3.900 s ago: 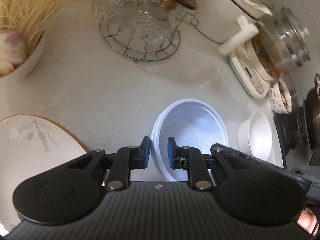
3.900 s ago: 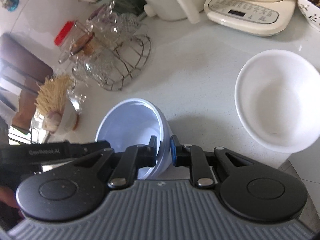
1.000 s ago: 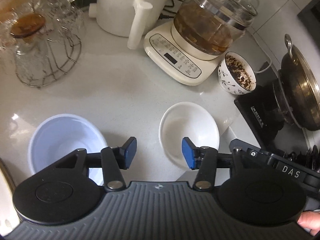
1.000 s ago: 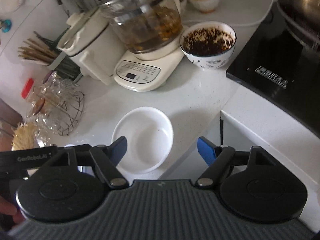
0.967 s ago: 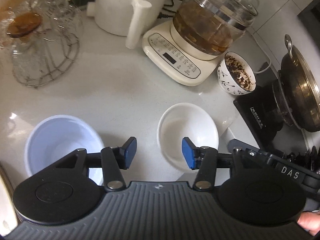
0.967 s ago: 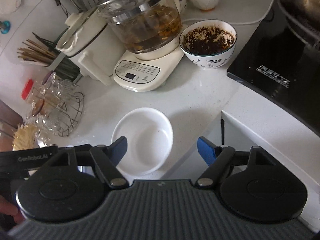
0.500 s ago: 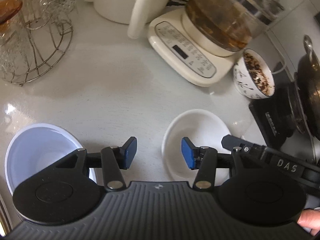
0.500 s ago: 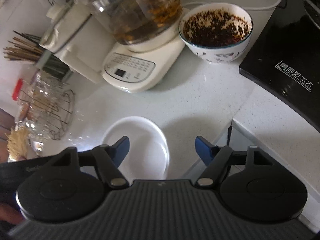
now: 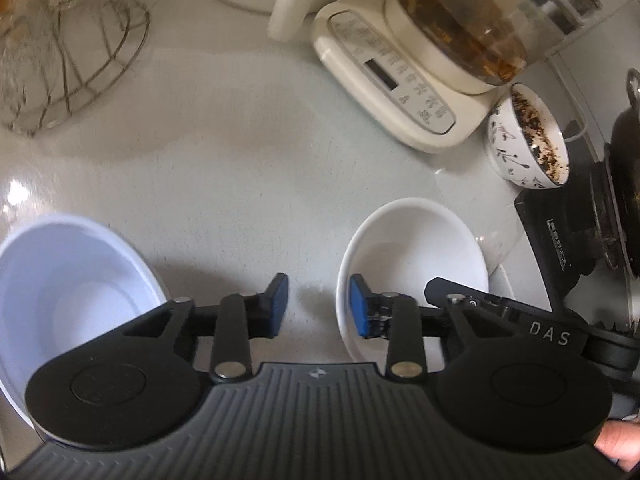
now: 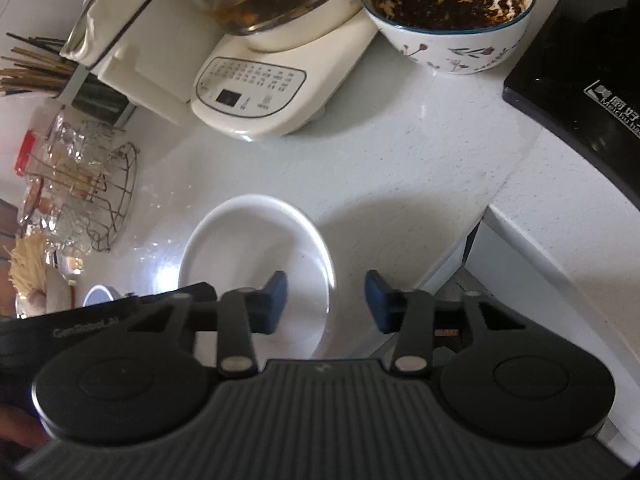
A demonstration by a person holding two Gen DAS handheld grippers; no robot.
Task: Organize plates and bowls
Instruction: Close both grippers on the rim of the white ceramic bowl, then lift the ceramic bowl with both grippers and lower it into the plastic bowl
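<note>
A small white bowl (image 9: 416,256) stands on the white counter; it also shows in the right wrist view (image 10: 256,248). My left gripper (image 9: 318,306) is open, its jaws astride the bowl's left rim. My right gripper (image 10: 326,300) is open, its jaws astride the bowl's right rim. A pale blue bowl (image 9: 68,292) stands on the counter at the left, partly behind my left gripper; only a sliver of it shows in the right wrist view (image 10: 98,294).
A cream kettle base with a glass pot (image 9: 404,76) stands behind. A patterned bowl of dark flakes (image 9: 528,136) sits beside a black induction hob (image 9: 568,232). A wire rack of glasses (image 9: 60,48) is at the back left. The counter edge (image 10: 472,236) is to the right.
Both grippers let go of the blue bowl and moved right to the white bowl. In the last second both have moved down and closer, their jaws now astride its rim.
</note>
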